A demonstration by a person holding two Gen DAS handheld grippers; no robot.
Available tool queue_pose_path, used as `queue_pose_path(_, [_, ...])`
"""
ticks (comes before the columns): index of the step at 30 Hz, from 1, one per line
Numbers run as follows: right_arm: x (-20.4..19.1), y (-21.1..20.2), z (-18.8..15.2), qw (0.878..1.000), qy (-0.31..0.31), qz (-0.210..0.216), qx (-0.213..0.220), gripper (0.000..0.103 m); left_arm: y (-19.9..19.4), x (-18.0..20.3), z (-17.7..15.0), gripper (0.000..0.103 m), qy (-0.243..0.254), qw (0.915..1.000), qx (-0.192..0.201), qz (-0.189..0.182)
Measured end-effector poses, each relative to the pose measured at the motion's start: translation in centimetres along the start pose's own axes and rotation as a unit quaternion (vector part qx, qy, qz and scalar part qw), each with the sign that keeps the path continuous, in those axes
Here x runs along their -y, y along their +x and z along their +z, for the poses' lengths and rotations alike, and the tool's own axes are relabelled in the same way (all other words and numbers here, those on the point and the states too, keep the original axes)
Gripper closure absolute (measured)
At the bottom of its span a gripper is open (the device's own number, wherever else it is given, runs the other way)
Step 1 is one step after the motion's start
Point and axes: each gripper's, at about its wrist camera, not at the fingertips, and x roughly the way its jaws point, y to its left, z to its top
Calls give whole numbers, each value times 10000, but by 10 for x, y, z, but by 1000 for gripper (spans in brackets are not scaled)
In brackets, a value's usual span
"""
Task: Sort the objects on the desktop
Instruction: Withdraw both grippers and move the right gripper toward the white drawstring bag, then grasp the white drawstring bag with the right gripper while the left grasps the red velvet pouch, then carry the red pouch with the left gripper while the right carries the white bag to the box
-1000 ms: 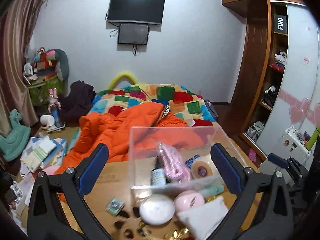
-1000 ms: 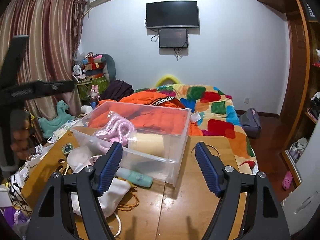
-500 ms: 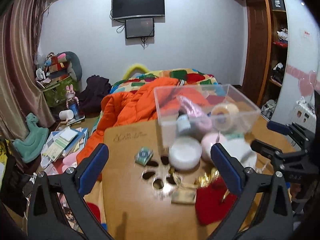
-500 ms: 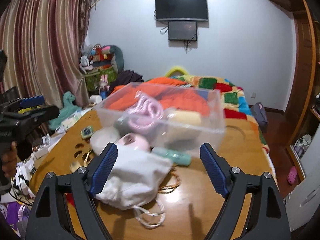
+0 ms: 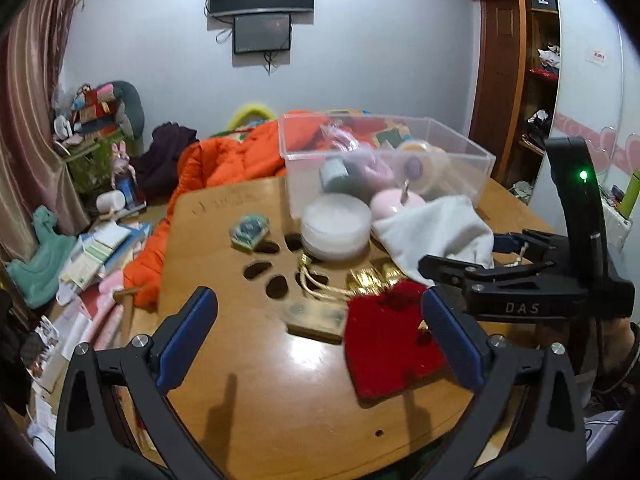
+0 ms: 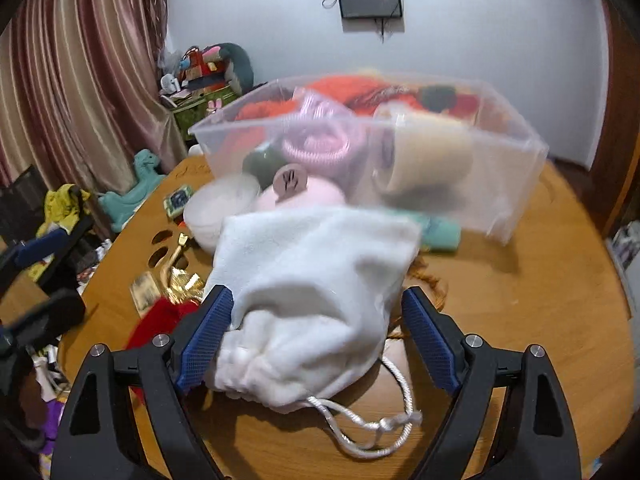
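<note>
Cluttered bedroom; wooden table holds clear bin, white pouch. Both grippers' fingers open, empty.

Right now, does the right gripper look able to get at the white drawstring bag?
Probably yes: the right gripper is open, its jaws either side of the white drawstring bag on the wooden table, nothing between them.

Even indoor light; glare patches shine on the desk. Gripper shadows fall forward. Fisheye bending and dark vignette at corners. Motion blur smears the clear bin.
</note>
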Motion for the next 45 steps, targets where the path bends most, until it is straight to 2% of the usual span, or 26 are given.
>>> queue_pose_path(1, [0, 0, 0, 10000, -44, 33, -8, 19, 1, 1, -1, 0, -9, 10000, -29, -11])
queue_pose_path(2, [0, 0, -1, 9999, -93, 116, -22, 24, 2, 2, -3, 0, -26, 10000, -62, -21])
queue_pose_path(3, [-1, 0, -1, 9996, -148, 243, -37, 31, 3, 2, -4, 0, -58, 9999, -87, -30])
queue_pose_path(4, [-4, 0, -1, 9989, -245, 388, -89, 44, 3, 3, -5, 0, -76, 9999, -102, -36])
queue_pose_path(7, [-5, -6, -5, 9986, -411, 325, 9, 56, 2, 4, -6, 0, -130, 9998, -150, -32])
queue_pose_path(11, [8, -16, -9, 9982, -117, 575, 143, 71, 1, 10, -8, 0, -75, 9998, -182, 10])
queue_pose_path(16, [24, -37, -11, 9970, 108, 633, 441, 77, 6, 24, -10, 0, 102, 9995, -301, 65])
queue_pose_path(22, [39, -60, -9, 9938, 358, 694, 791, 77, 21, 39, -14, 0, 264, 9983, -508, 92])
queue_pose_path(28, [58, -70, -9, 9897, 664, 878, 919, 77, 43, 45, -15, 0, 287, 9957, -791, 377])
queue_pose_path(31, [65, -76, -9, 9868, 817, 989, 987, 77, 47, 45, -17, 0, 188, 9961, -793, 339])
queue_pose_path(33, [68, -79, -8, 9858, 872, 991, 1042, 77, 45, 46, -18, 8, 184, 9968, -704, 334])
queue_pose_path(35, [71, -82, -7, 9857, 861, 933, 1107, 77, 42, 48, -18, 30, 231, 9972, -635, 312])
queue_pose_path(37, [71, -81, -6, 9853, 875, 944, 1126, 77, 40, 48, -18, 35, 237, 9974, -616, 279])
queue_pose_path(41, [75, -79, -4, 9838, 930, 1034, 1130, 77, 32, 46, -17, 56, 281, 9980, -483, 298])
queue_pose_path(44, [75, -79, -4, 9841, 895, 1051, 1121, 77, 24, 45, -13, 69, 236, 9989, -390, 119])
queue_pose_path(45, [75, -78, -3, 9839, 899, 1061, 1125, 77, 22, 44, -12, 70, 202, 9991, -373, 32])
